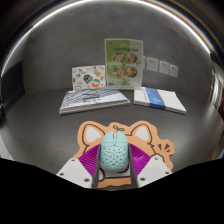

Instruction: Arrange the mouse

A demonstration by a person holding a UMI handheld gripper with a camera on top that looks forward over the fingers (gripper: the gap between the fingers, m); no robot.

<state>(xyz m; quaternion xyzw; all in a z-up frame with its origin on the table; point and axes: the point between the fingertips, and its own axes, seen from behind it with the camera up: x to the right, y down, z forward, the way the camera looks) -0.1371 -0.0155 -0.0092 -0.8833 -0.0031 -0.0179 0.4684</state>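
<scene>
A pale mint-green mouse (112,153) with a perforated shell sits between my fingers. The magenta pads (89,163) press against both of its sides, so my gripper (112,168) is shut on it. Under and just beyond the mouse lies a cat-shaped mouse mat (99,134), orange and cream with two ears, flat on the grey table (45,120). I cannot tell whether the mouse rests on the mat or is held slightly above it.
Beyond the mat, a closed book (93,99) lies at the left and a blue-and-white booklet (160,98) at the right. A green-covered book (124,62) and a small card (88,77) stand against the back wall. Wall sockets (165,67) are at the right.
</scene>
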